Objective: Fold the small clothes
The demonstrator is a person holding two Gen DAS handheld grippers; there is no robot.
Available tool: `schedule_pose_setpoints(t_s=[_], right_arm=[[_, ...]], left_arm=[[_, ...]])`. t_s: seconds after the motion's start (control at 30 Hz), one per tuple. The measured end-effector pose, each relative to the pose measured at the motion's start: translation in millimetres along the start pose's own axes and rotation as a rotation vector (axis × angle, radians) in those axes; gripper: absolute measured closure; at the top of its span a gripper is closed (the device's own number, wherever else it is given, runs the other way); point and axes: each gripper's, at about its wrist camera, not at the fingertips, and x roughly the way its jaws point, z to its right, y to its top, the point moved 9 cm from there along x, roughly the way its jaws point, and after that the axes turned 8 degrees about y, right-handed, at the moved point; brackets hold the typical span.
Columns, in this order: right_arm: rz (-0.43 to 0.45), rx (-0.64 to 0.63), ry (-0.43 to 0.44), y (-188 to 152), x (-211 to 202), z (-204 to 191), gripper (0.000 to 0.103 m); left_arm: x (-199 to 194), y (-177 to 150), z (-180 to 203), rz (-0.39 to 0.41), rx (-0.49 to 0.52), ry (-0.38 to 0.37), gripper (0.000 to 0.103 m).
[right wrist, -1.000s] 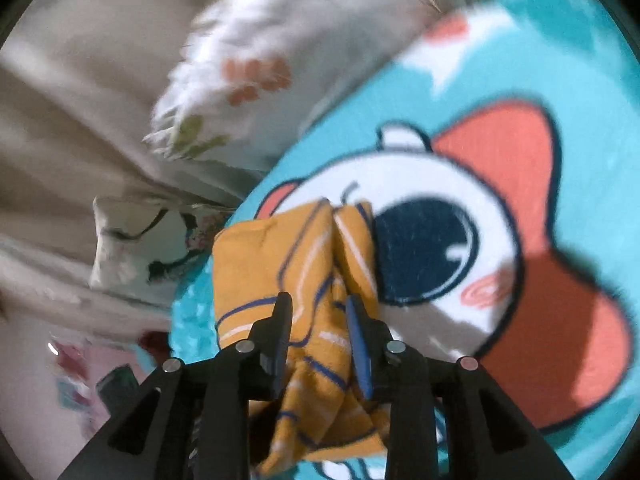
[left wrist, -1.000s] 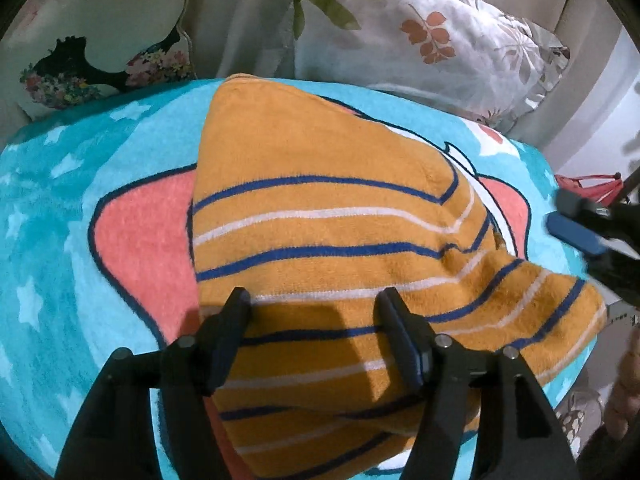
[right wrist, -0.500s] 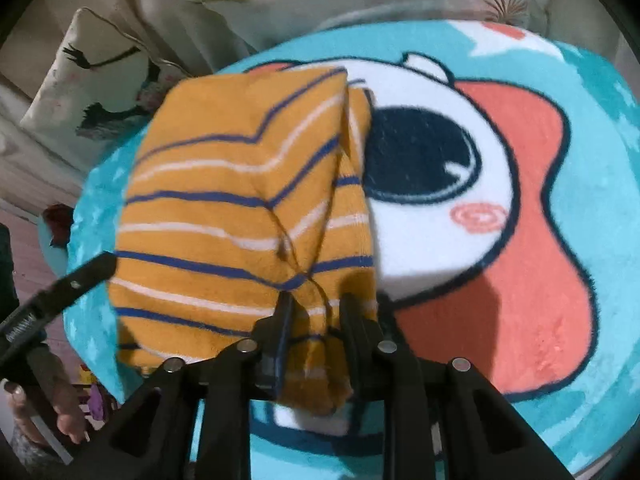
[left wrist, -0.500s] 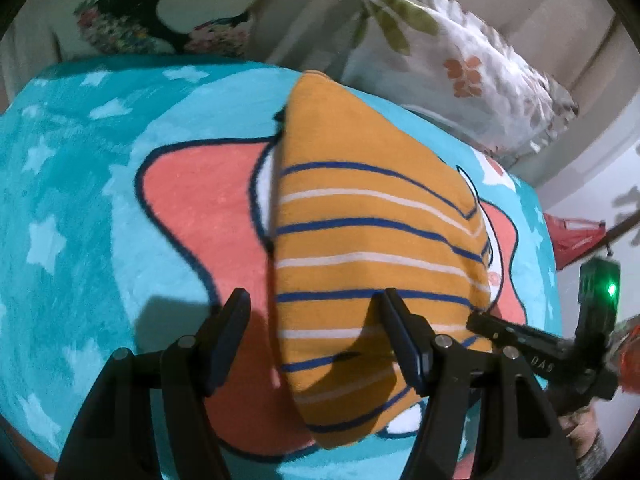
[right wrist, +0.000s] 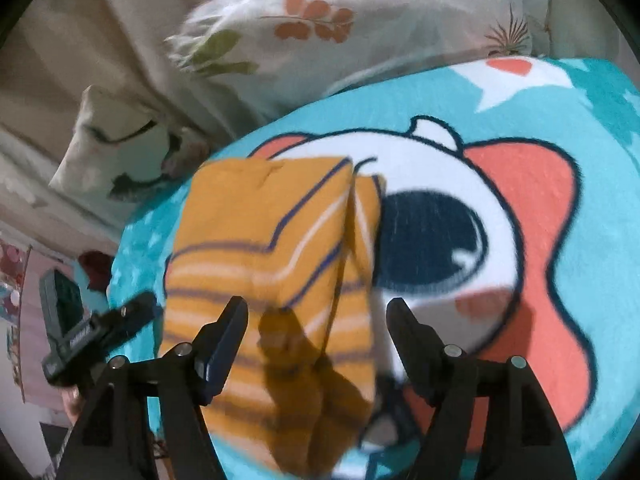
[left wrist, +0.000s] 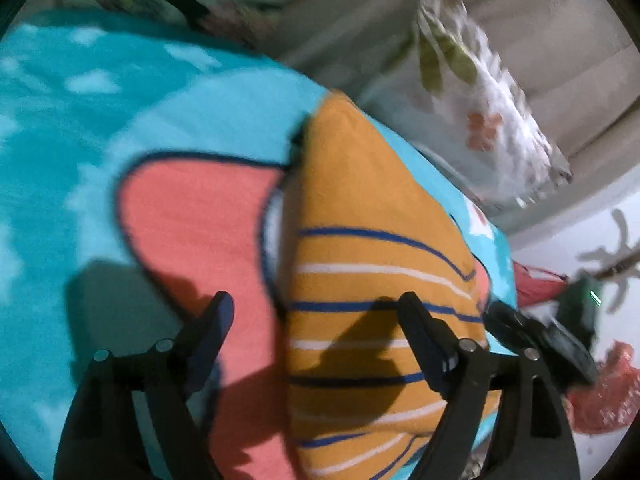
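Observation:
An orange garment with blue and white stripes [left wrist: 372,280] lies folded on a teal cartoon blanket [left wrist: 80,160]. My left gripper [left wrist: 316,320] is open and empty, hovering over the garment's near left edge. In the right wrist view the garment [right wrist: 264,264] lies folded double, with a narrower flap along its right side. My right gripper [right wrist: 316,320] is open and empty just above its near end. Each gripper shows in the other's view: the right one [left wrist: 536,336] at the garment's right edge, the left one [right wrist: 100,332] at its left.
The blanket [right wrist: 540,240] carries a big-eyed cartoon figure in coral and white. Floral pillows [left wrist: 480,120] [right wrist: 320,40] lean against a beige sofa back behind it. Red things [left wrist: 600,396] lie off the blanket's right edge.
My right gripper has opened and let go of the garment, which now rests on the blanket. My left gripper has stayed open and shifted left, so the garment sits under its right finger.

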Motion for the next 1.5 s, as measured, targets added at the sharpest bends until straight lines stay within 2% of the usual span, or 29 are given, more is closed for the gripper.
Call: schedule_pose_setpoints(t_s=[0.1, 0.13, 0.17, 0.2, 0.23, 0.27, 0.33, 0.37, 0.43, 0.53, 0.6, 0.63, 0.7, 0.83, 0.93, 1.03, 1.13, 1.2, 1.27, 1.3, 1.33, 1.37, 1.43, 1.5], right_arm=[[-0.022, 0.075, 0.06, 10.3, 23.7, 13.2, 0.026], [-0.039, 0.086, 0.078, 12.1, 35.3, 15.2, 0.026], [-0.046, 0.09, 0.091, 12.2, 41.8, 14.7, 0.026], [-0.03, 0.083, 0.102, 15.2, 43.1, 11.2, 0.032], [-0.052, 0.088, 0.141, 15.6, 47.5, 5.1, 0.044], [-0.067, 0.111, 0.161, 15.7, 50.0, 1.2, 0.064], [-0.051, 0.097, 0.176, 20.8, 42.9, -9.0, 0.071], [-0.041, 0.082, 0.184, 23.8, 38.6, -15.0, 0.073], [-0.002, 0.044, 0.197, 35.2, 28.0, -28.2, 0.074], [0.014, -0.001, 0.163, 47.2, 30.1, -33.5, 0.074], [-0.013, -0.022, 0.075, 50.5, 44.1, -23.8, 0.067], [-0.039, -0.037, 0.005, 47.8, 51.0, -15.0, 0.066], [-0.04, -0.03, 0.012, 45.9, 46.8, -11.8, 0.062], [0.011, -0.084, 0.041, 33.2, -0.1, -25.3, 0.062], [0.002, -0.144, 0.064, 5.1, -30.6, -33.3, 0.06], [-0.036, -0.169, 0.091, -25.4, -40.7, -36.1, 0.06], [-0.075, -0.217, 0.105, -50.1, -35.5, -44.4, 0.06], [-0.097, -0.221, 0.091, -59.2, -23.0, -44.0, 0.053], [-0.109, -0.213, 0.08, -62.3, -6.9, -38.6, 0.053], [-0.114, -0.208, 0.087, -63.9, -4.5, -35.8, 0.057], [-0.136, -0.182, 0.113, -64.4, 3.5, -34.3, 0.068], [-0.159, -0.155, 0.134, -64.5, 9.0, -33.7, 0.097], [-0.159, -0.128, 0.116, -62.1, 7.1, -26.6, 0.097], [-0.163, -0.108, 0.085, -61.8, 1.6, -13.5, 0.097]], left_arm=[[23.6, -14.4, 23.8, -0.098, 0.045, -0.084, 0.019], [29.3, -17.2, 28.6, -0.118, 0.056, -0.086, 0.019], [32.7, -18.2, 33.5, -0.122, 0.065, -0.085, 0.025], [33.0, -17.1, 39.6, -0.125, 0.062, -0.102, 0.031], [31.0, -15.8, 41.8, -0.126, 0.059, -0.1, 0.04], [25.7, -11.1, 45.3, -0.122, 0.058, -0.097, 0.048], [10.1, 1.0, 53.5, -0.094, 0.073, -0.109, 0.059], [1.8, 8.6, 59.0, -0.073, 0.086, -0.113, 0.06], [-7.7, 22.4, 68.4, -0.032, 0.131, -0.085, 0.06], [3.4, 30.1, 71.6, -0.025, 0.212, 0.033, 0.058], [23.4, 24.5, 57.3, -0.071, 0.232, 0.162, 0.055], [26.0, 22.3, 52.5, -0.075, 0.23, 0.181, 0.054], [14.6, 20.3, 48.6, -0.043, 0.188, 0.141, 0.054], [-27.7, 12.4, 42.3, 0.049, 0.168, 0.103, 0.052], [-45.7, -6.0, 51.9, 0.088, 0.223, 0.068, 0.05], [-40.8, -32.5, 65.7, 0.071, 0.313, 0.059, 0.05], [-20.5, -53.5, 65.0, 0.044, 0.368, 0.089, 0.05], [-5.9, -64.3, 61.2, 0.046, 0.426, 0.175, 0.05], [1.9, -70.3, 62.8, 0.048, 0.489, 0.236, 0.051], [5.0, -72.2, 64.9, 0.043, 0.518, 0.267, 0.055], [5.3, -72.1, 65.3, 0.035, 0.526, 0.288, 0.068], [3.7, -70.6, 63.5, 0.024, 0.517, 0.302, 0.079], [-0.9, -67.0, 57.9, -0.014, 0.444, 0.268, 0.088], [-1.6, -68.2, 52.9, -0.04, 0.376, 0.237, 0.091]])
